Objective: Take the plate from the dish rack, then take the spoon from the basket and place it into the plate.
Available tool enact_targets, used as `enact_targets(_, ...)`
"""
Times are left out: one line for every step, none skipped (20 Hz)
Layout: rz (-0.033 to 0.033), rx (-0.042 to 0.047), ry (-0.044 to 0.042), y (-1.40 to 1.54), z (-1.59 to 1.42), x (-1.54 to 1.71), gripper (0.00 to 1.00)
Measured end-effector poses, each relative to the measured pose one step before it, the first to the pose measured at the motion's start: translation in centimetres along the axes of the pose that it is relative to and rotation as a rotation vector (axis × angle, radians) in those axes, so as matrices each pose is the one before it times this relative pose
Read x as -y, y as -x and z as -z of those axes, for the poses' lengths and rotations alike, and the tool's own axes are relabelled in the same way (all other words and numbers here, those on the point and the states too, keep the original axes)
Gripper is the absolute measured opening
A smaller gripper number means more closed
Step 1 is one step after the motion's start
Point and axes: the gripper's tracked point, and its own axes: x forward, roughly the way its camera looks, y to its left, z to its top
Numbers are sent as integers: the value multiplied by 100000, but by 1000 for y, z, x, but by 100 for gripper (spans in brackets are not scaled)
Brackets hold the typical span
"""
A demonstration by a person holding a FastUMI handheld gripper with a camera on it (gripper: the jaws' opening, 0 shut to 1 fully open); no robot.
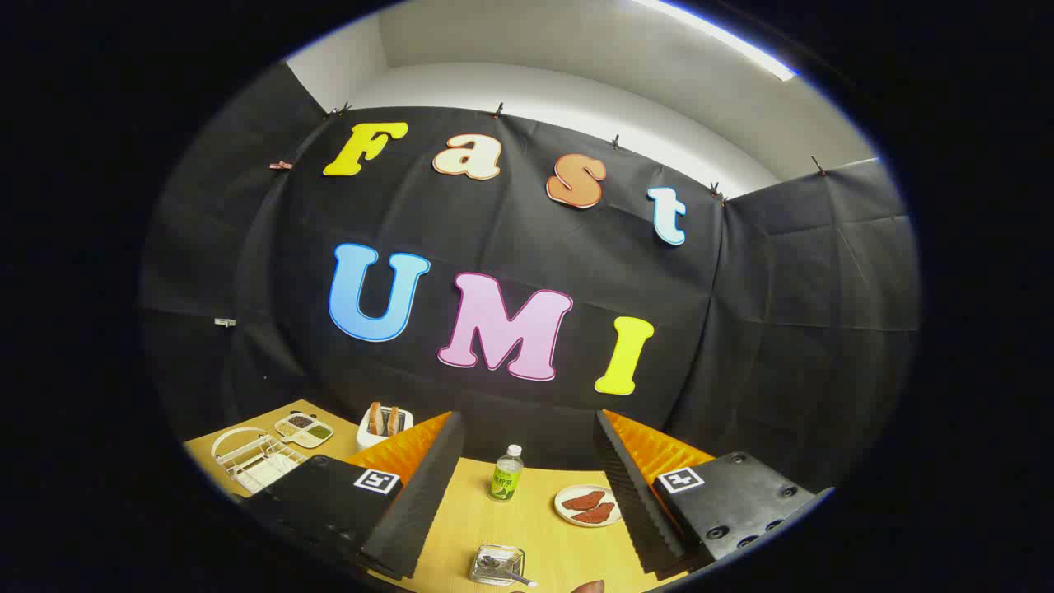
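The work surface is a pale wooden table set against the booth's black cloth wall, under a white ceiling with a strip light.

Nearest, the gripper is held high and level over the table, its jaws standing wide apart with nothing between them. Between the fingers, close in, sits a small clear basket with the spoon lying in it, the handle pointing out to the right. A fingertip-like shape shows just right of the basket; what it is cannot be told.

Further ahead, a small bottle with a green label stands upright, and beside it a plate of reddish pieces lies flat, partly behind the right finger.

Beyond the left finger, the white wire dish rack stands near the table's far left. Whether the plate sits in it is too small to tell. Past it lie a divided tray and a white toaster.

Judgement: the first step is not yet begun. To do it well, the gripper should swing left and descend toward the rack, jaws kept open, aligned with the plate's rim edge-on, closing only once both fingers straddle it, then lift straight up clear of the wires.
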Motion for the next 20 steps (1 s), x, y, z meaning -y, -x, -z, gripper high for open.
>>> enact_targets(-331, -477, -524, 17, 106, -179, 97)
enact_targets(-256, -317, -375, 1, 49, -112, 97)
enact_targets(-157, -93, -17, -81, -47, -143, 97)
enact_targets(37, 90, 113, -4, -32, -78, 97)
enact_targets(54, -60, 9, 19, -52, -41, 97)
enact_targets(164, 38, -215, 75, 10, 34, 97)
enact_targets(77, -196, -318, 24, -38, -83, 97)
enact_targets(-84, -372, -210, 39, 84, -140, 97)
enact_targets(-94, -276, 11, 62, 4, -103, 97)
enact_targets(-19, -73, 223, 90, 39, -109, 97)
enact_targets(135, 129, 318, -12, -16, 22, 97)
enact_targets(41, -25, 179, 81, -20, -48, 97)
enact_targets(-32, 99, -62, 55, -51, -95, 97)
enact_targets(-140, 38, -94, 26, -186, -123, 97)
enact_targets(-139, 86, 41, 38, -49, -100, 97)
enact_targets(-180, 56, 271, 54, 20, -137, 97)
enact_targets(-42, 71, 291, 70, -37, -60, 97)
enact_targets(-149, -58, 269, -37, 27, -10, 97)
enact_targets(-145, -67, 86, -48, 14, -107, 97)
enact_targets(-162, -174, -97, -127, -30, -176, 97)
